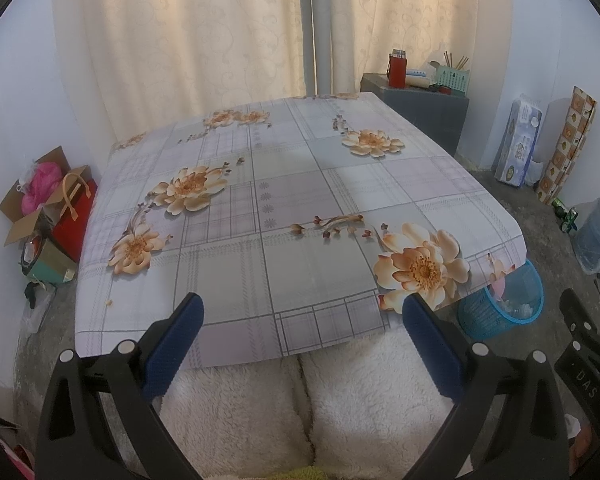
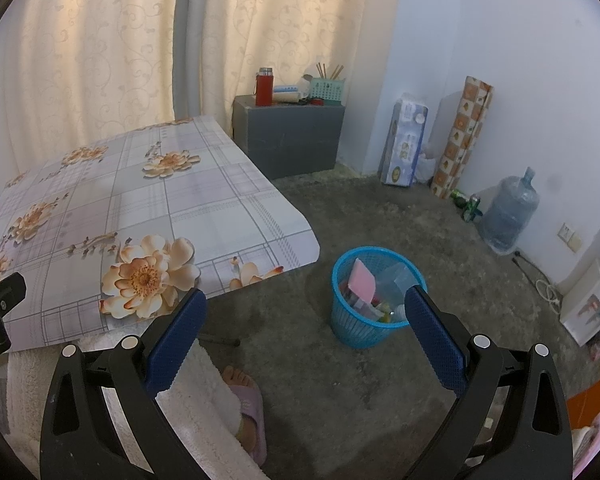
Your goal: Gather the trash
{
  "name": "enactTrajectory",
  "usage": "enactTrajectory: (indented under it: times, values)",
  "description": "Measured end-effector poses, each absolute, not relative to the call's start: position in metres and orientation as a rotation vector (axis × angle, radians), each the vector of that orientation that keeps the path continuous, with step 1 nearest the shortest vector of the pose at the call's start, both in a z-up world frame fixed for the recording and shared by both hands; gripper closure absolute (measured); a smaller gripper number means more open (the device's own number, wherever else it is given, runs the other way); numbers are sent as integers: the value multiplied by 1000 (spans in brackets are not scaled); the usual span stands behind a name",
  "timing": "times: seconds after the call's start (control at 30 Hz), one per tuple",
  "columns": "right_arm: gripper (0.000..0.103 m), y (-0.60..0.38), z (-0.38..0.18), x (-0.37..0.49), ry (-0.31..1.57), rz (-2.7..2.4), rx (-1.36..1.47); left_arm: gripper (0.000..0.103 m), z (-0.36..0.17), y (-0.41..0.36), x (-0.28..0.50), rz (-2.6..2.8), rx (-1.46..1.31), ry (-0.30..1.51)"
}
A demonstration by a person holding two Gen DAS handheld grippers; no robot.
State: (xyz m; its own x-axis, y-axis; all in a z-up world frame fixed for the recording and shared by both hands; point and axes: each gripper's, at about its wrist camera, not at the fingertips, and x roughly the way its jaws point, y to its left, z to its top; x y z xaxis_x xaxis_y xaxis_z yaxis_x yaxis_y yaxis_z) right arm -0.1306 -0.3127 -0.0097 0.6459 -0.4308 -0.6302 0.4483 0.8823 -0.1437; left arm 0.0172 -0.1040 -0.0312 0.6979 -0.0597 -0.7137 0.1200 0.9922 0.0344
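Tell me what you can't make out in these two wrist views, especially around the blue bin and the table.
- Blue bin, left wrist view: the table corner hides its far side.
- Bin contents, right wrist view: a pink piece shows; the rest is too jumbled to name, part behind the right gripper.
- Small specks on the table, left wrist view: too small to identify.
- Under the table: covered by the tablecloth in both views.

Table (image 1: 300,208) with floral plaid cloth sits ahead of the left fingers (image 1: 180,332), only a small crumb (image 1: 109,302) near its front left edge. Concrete floor (image 2: 360,392) spreads beyond the right fingers (image 2: 432,332); blue mesh bin (image 2: 356,324) with trash stands on it just past the right fingertip, beside the table corner.
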Motion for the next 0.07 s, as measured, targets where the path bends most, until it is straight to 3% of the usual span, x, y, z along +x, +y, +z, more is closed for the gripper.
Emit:
enactTrajectory:
  times: [0.07]
  values:
    - [8, -314, -10, -131, 710, -500, 27, 6, -31, -104, 16, -100, 81, 791]
